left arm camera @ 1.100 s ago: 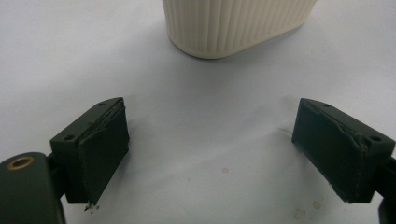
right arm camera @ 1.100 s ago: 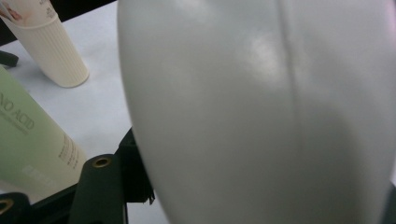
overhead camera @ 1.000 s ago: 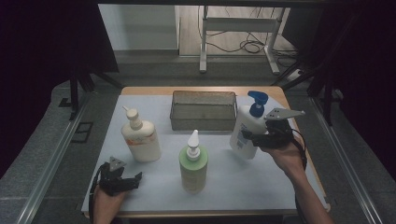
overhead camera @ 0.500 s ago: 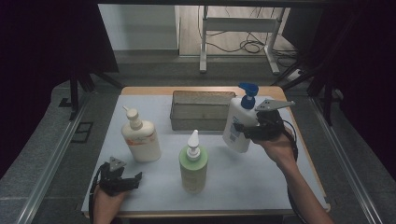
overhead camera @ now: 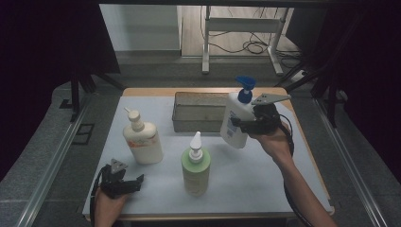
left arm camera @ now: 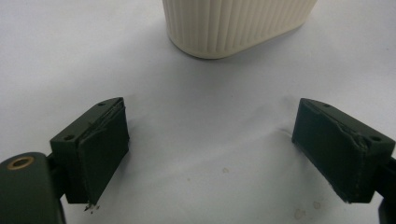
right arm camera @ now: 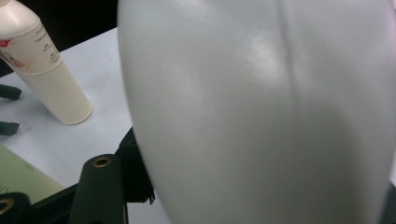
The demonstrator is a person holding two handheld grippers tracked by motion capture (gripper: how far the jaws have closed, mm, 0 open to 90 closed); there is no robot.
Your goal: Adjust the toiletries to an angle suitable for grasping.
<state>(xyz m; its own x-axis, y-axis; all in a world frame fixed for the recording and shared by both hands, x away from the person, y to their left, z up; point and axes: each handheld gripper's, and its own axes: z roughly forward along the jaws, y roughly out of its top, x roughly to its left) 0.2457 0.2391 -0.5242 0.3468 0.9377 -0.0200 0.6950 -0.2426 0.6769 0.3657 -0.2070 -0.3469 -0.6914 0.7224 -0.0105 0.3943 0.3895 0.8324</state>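
White bottle (overhead camera: 234,124): clamped in right gripper (overhead camera: 247,126), centre-right, tilted, just beside basket (overhead camera: 198,111).
Left gripper (overhead camera: 135,182): open, lower left.
Room: bare worktop (overhead camera: 255,175) lower right.

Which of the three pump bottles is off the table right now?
The white pump bottle with the blue pump, clamped in the right gripper and tilted. The cream bottle and green bottle stand upright.

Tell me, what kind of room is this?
Probably a lab or test workshop: a table with a white mat stands inside a dark metal frame, loose cables lie on the floor behind, and a hand-held right gripper grips a pump bottle.
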